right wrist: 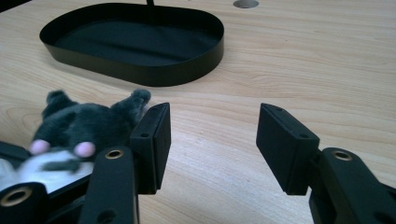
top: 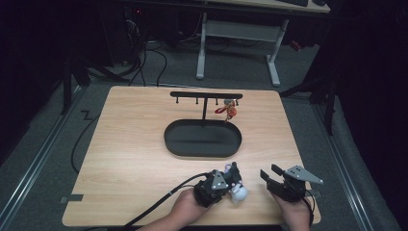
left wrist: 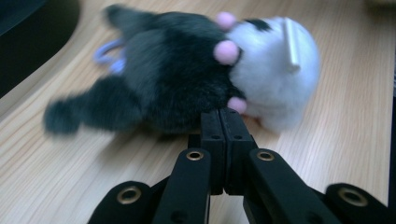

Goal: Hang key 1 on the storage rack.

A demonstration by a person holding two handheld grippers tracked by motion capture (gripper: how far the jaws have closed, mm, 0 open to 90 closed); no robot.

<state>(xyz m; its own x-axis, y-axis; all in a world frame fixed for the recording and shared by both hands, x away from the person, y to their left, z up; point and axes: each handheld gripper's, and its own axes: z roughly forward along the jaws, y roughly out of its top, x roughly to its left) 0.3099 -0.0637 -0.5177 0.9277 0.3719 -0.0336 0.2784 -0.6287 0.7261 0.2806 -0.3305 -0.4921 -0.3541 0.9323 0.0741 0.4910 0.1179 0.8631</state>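
Black-and-white plush toy [left wrist: 196, 79] lies against the closed left tool [left wrist: 225, 116]

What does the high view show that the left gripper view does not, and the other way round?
High view adds: the hook rack, a red keychain hanging on it, the black tray and the right tool, open. Left gripper view adds: the pink spots and lilac loop on the plush toy. Both share: that toy lying on the wooden table, the left tool shut at its edge.
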